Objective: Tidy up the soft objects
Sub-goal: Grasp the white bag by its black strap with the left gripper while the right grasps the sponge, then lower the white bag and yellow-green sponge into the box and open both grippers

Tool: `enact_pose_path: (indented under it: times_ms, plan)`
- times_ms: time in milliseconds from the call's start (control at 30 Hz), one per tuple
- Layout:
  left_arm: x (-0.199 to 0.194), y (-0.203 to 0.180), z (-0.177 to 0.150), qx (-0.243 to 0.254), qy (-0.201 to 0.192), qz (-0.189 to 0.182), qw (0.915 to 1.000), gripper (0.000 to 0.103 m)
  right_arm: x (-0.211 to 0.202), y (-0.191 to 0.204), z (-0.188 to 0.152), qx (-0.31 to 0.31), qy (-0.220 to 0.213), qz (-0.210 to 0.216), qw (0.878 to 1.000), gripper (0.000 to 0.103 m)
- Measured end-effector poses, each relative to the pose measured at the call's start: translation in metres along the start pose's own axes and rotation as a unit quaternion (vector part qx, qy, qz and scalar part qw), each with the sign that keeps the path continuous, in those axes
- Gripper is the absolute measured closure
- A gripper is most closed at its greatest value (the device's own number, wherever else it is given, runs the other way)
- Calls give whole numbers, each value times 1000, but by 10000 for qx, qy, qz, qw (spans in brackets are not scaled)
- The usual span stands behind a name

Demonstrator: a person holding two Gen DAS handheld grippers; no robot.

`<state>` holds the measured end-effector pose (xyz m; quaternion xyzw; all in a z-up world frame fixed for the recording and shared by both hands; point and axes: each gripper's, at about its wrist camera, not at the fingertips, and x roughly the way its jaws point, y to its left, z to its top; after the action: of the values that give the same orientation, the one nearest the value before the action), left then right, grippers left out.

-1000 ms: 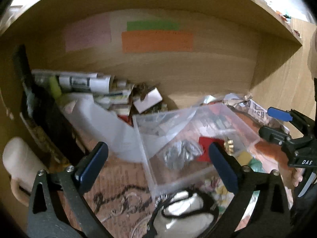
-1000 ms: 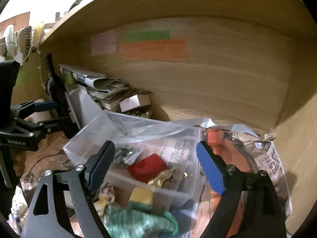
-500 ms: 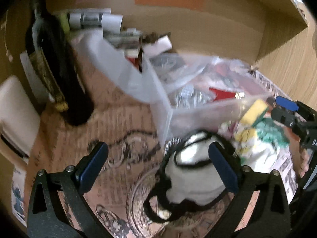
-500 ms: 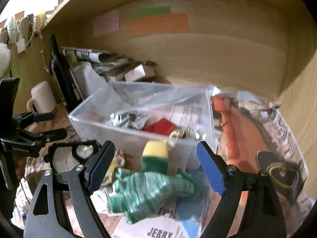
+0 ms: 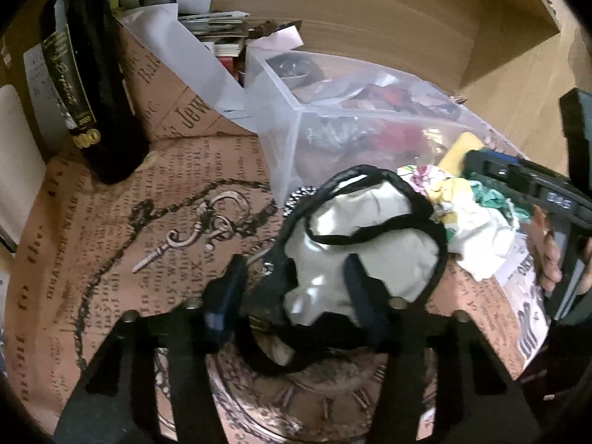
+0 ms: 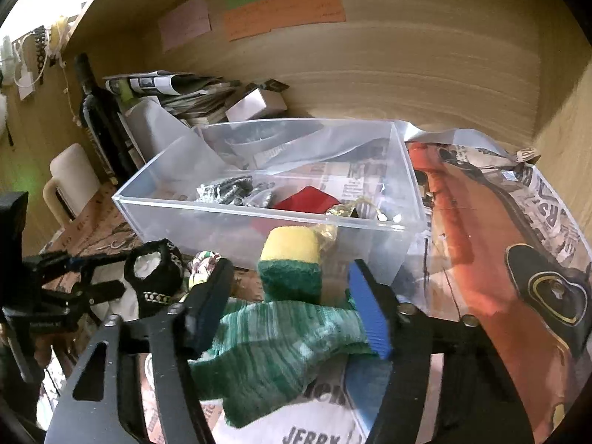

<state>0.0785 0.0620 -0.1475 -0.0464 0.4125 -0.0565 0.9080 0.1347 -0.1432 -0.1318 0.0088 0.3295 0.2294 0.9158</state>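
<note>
A white soft piece with black straps [image 5: 366, 255] lies on the printed paper in front of a clear plastic box [image 5: 296, 125]. My left gripper [image 5: 296, 288] has its jaws narrowed around the near end of this piece. In the right wrist view a green knit glove with a yellow cuff [image 6: 281, 318] lies before the clear box [image 6: 259, 214], and my right gripper [image 6: 292, 307] has its fingers on either side of the glove. The box holds silver, red and gold bits. The left gripper [image 6: 92, 281] shows at the left of that view.
A dark wine bottle [image 5: 92, 85] stands at the left, with a cream mug [image 6: 70, 181] near it. Stacked papers and a small white box [image 6: 255, 105] sit at the back wall. A floral cloth [image 5: 462, 214] lies right of the white piece. Wooden walls enclose the shelf.
Both grippers have dropped toward the table and their jaws have narrowed: the left around the white strapped piece, the right around the green glove.
</note>
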Motion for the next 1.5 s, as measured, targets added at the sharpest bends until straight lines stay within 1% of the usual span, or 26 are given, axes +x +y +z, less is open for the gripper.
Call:
enact_pose_path:
  times_ms: [33, 67, 100, 200, 300, 400, 533, 667, 867, 1000, 1067, 1233, 1300, 1500]
  plan:
    - [0, -1, -1, -11, 9, -41, 10000, 63, 2, 0, 0, 13, 25, 18, 10000, 59]
    - [-1, -2, -1, -13, -6, -19, 10000, 66, 3, 0, 0, 26, 39, 37, 10000, 64]
    - [-3, -2, -1, -4, -34, 25, 10000, 72, 4, 0, 0, 30, 61, 65, 10000, 73]
    - [-11, -6, -1, 55, -109, 170, 9998, 83, 0, 1, -1, 12, -47, 89, 9999, 73]
    - [-20, -6, 1, 63, -218, 270, 9994, 87, -7, 3, -1, -17, -192, 95, 9998, 73]
    - [-37, -6, 3, 52, -428, 398, 9983, 90, -15, 6, 0, -52, -306, 66, 9995, 73]
    - [-56, -9, 12, 128, -678, 460, 9966, 91, -27, 7, 1, -70, -483, 92, 9988, 73]
    - [-71, -21, 26, 326, -947, 520, 9936, 92, -40, 8, 5, -62, -697, 117, 9975, 73]
    - [-90, -41, 48, 701, -1369, 718, 9855, 92, -59, 11, 11, -91, -1011, 150, 9947, 73]
    - [-103, -51, 65, 818, -1681, 776, 9793, 92, -69, 13, 17, -132, -1196, 155, 9926, 73]
    - [-104, -52, 75, 802, -1788, 777, 9775, 92, -73, 14, 21, -152, -1293, 164, 9914, 73]
    - [-99, -50, 102, 677, -1906, 696, 9769, 92, -83, 16, 36, -239, -1557, 172, 9874, 73]
    - [-95, -52, 111, 644, -1953, 716, 9760, 92, -84, 17, 42, -284, -1639, 165, 9859, 73]
    - [-72, -55, 138, 562, -1999, 749, 9753, 92, -77, 18, 58, -363, -1711, 167, 9844, 73]
